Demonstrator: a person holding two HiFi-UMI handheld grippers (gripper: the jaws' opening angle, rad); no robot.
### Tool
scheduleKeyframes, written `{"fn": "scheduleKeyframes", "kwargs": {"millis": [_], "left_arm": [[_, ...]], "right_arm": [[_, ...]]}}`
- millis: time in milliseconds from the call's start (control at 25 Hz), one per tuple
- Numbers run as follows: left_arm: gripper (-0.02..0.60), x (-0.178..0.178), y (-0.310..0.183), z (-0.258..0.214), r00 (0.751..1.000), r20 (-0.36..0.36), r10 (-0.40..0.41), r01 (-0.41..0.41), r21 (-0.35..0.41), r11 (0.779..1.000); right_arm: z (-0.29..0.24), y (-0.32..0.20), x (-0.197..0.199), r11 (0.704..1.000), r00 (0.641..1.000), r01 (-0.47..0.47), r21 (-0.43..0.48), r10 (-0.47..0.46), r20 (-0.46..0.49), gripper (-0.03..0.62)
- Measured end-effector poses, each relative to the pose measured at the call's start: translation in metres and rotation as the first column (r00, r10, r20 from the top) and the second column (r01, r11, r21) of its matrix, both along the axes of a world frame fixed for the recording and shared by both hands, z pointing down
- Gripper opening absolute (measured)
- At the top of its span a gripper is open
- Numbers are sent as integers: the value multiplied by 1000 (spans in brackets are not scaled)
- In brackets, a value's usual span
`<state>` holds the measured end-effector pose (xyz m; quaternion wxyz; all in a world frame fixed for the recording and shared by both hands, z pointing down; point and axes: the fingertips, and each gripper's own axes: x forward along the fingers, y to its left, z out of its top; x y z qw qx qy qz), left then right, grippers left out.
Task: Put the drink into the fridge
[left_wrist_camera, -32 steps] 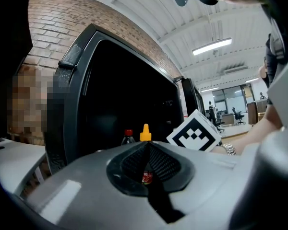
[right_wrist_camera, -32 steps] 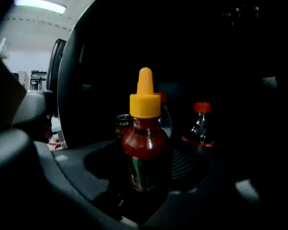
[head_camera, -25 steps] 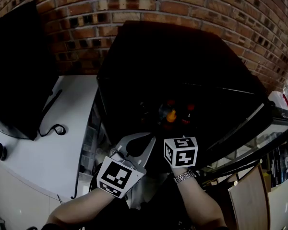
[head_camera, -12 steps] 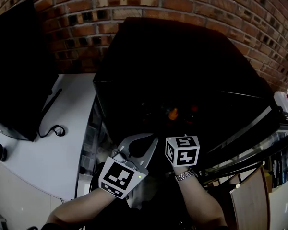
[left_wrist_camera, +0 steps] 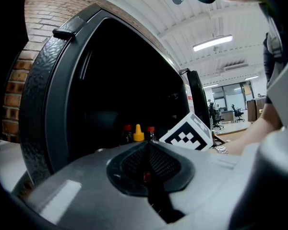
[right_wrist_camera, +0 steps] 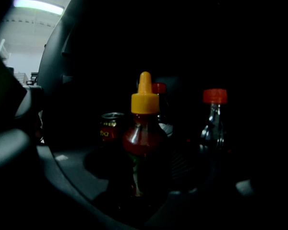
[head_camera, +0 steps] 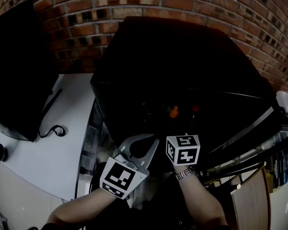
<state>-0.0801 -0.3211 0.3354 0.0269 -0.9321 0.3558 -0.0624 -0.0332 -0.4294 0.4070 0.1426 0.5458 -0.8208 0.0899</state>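
Observation:
The drink is a bottle (right_wrist_camera: 144,143) of red liquid with a yellow cap. It stands upright between the jaws of my right gripper (right_wrist_camera: 144,198), which is shut on its body inside the dark fridge (head_camera: 182,56). From the head view only its orange cap (head_camera: 173,112) shows, beyond the right gripper's marker cube (head_camera: 183,149). My left gripper (head_camera: 152,139) hovers at the fridge's front left; it is shut and holds nothing (left_wrist_camera: 145,150). In the left gripper view the yellow cap (left_wrist_camera: 138,133) stands between two red caps.
Inside the fridge are a dark bottle with a red cap (right_wrist_camera: 215,123), a can (right_wrist_camera: 110,127) and another red-capped bottle (right_wrist_camera: 158,88) behind. The open fridge door (head_camera: 252,123) swings to the right. A white counter (head_camera: 43,147) with a black monitor (head_camera: 14,66) lies on the left.

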Motion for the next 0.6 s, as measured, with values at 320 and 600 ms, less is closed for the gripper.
{"fn": "scheduleKeyframes", "kwargs": {"millis": [320, 600], "left_arm": [[5, 1, 4, -1, 1000, -1, -1, 1, -1, 1000], [5, 2, 13, -7, 1000, -3, -4, 4, 9, 1000]], "right_arm": [[0, 1, -2, 1000, 1000, 16, -16, -16, -14, 281], [-6, 16, 0, 1000, 1000, 22, -10, -22, -10, 287]]}}
